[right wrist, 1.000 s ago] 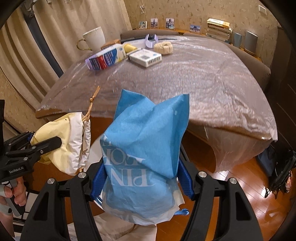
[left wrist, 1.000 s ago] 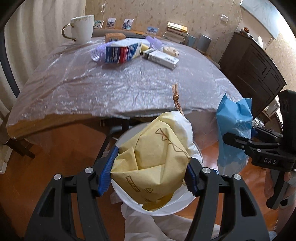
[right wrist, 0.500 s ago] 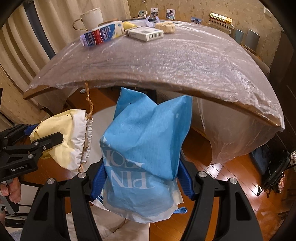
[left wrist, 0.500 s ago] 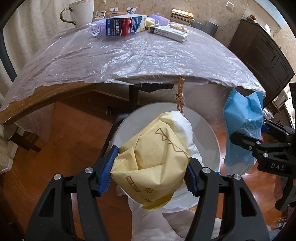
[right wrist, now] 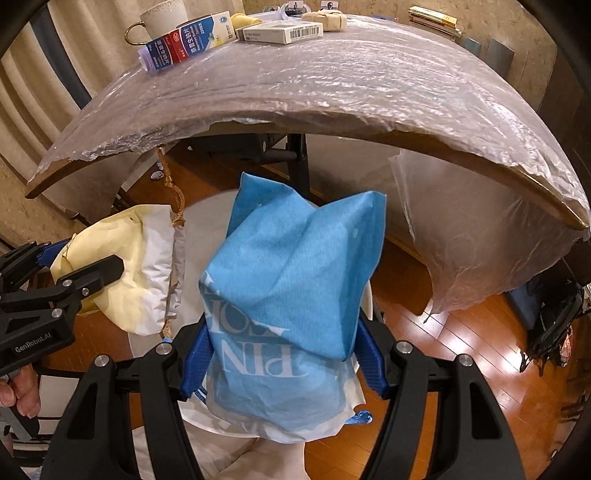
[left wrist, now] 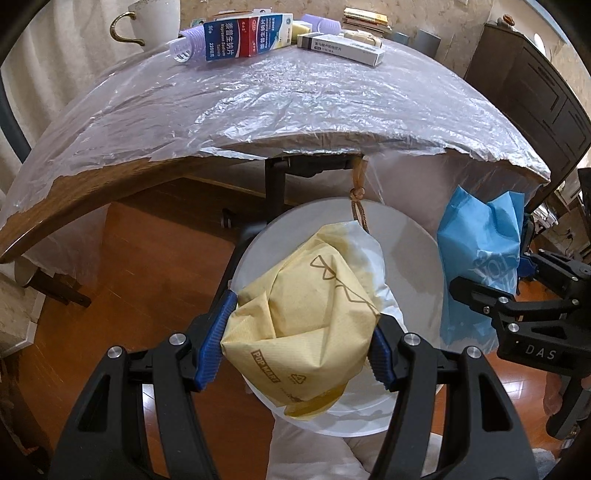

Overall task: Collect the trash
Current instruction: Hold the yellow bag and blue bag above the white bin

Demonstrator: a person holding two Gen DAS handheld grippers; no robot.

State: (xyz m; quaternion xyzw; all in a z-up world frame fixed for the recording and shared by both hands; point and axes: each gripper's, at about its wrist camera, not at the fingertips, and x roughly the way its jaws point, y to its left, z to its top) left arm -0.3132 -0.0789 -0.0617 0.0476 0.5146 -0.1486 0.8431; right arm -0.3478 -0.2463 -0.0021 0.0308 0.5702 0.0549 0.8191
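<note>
1. Left gripper (left wrist: 297, 341): clenched on the crumpled yellow paper bag (left wrist: 306, 325), both blue pads pressed into its sides. Its twine handle (left wrist: 357, 206) rises toward the table edge.
2. Right gripper (right wrist: 282, 363): clenched on the crumpled blue paper bag (right wrist: 291, 288), printed lettering facing the camera upside down.
3. Position of the trash: both bags hang in the air below and in front of the table (left wrist: 295, 103), over a white round bin (left wrist: 413, 258) whose rim shows behind the yellow bag. The blue bag sits just beside the bin's right rim in the left wrist view.
4. Change from one second ago: both grippers have dropped lower. The table edge, formerly level with the bags, now arches above them, and its dark metal legs show beneath. The bin fills more of the view. Grip on each bag is unchanged.
5. Table top: plastic sheet cover, red-and-blue carton (left wrist: 243, 35), white box (left wrist: 340, 48), white cup (left wrist: 147, 18), all untouched at the far side.
</note>
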